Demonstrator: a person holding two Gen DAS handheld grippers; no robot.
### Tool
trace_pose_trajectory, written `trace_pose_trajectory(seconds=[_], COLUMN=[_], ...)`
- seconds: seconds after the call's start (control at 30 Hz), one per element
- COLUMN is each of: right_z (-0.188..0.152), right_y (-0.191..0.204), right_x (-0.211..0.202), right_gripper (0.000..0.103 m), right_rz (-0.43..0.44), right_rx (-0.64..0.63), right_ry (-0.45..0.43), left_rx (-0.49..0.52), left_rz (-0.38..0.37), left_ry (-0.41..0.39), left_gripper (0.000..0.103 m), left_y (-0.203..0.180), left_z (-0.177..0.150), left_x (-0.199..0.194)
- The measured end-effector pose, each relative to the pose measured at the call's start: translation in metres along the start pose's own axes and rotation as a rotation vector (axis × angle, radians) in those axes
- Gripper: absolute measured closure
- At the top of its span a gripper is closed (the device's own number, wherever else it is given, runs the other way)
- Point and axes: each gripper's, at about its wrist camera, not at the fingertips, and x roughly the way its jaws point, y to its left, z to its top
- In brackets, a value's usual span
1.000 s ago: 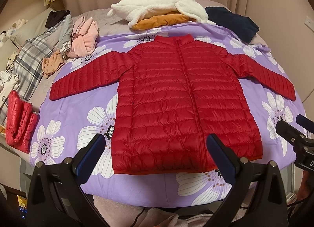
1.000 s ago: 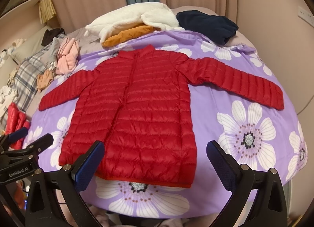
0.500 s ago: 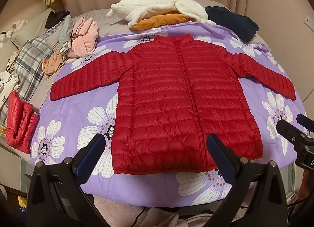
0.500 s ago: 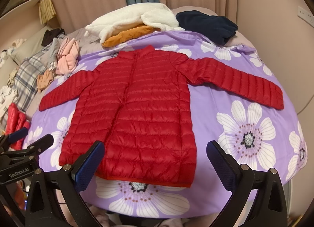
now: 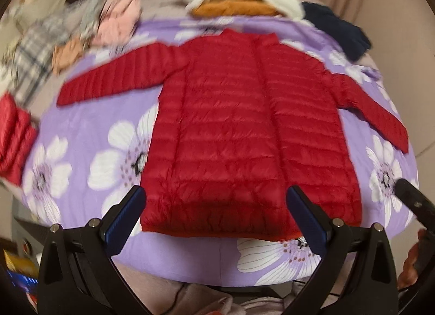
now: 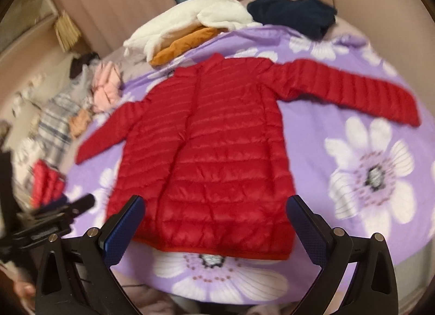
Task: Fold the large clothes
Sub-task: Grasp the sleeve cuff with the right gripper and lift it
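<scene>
A red quilted puffer jacket [image 5: 244, 135] lies face up and flat on a purple bedspread printed with large white flowers [image 5: 89, 124], sleeves stretched out to either side and zip closed, a layout that suits folding because every edge is reachable and nothing is bunched.

The left gripper [image 5: 217, 222] hangs just short of the jacket's hem, jaws wide and empty; the hem's near edge runs across the gap between its blue-padded fingers [image 5: 125, 217], with the jacket's left sleeve [image 5: 114, 78] up and away beyond the left finger. The right gripper [image 6: 216, 224] is likewise spread wide and holds nothing, with the hem between its fingers and the jacket's right sleeve [image 6: 353, 92] far ahead and outboard of the right finger.

Both tools sit at the bed's near side, likely so each can reach out to its own sleeve first. Folding looks not yet begun.

A pile of white, orange and navy garments [image 6: 206, 24] lies beyond the collar, well clear of the jaws, as does a folded red padded item [image 5: 13, 135] far outboard to the left. Both views are motion-blurred.
</scene>
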Motion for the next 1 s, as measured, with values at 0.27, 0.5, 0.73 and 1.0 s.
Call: trace_pose_trajectory(seconds=[0.27,0.5,0.73,1.0], right_z=[0.004,0.006,0.019,0.038], right_y=[-0.078,-0.170,-0.242,-0.289], right_x=[0.014,0.010,0.022,0.049], right_gripper=[0.001,0.001,0.001,0.001], right_rz=[-0.016,-0.050,-0.037,0.043], right_rx=[0.225,0.493,0.669,0.804], right_ry=[-0.070,-0.180,-0.259,-0.345], left_rx=[-0.204,-0.300,-0.282,-0.352], left_rz=[-0.277,-0.333,-0.363,-0.395], left_ry=[0.145,0.152,0.152,0.157], left_gripper=[0.000,0.000,0.000,0.000], left_y=[0.032,0.040,0.032,0.034], left_z=[-0.004,0.008,0.021,0.034], left_x=[0.046,0.050,0.061,0.078])
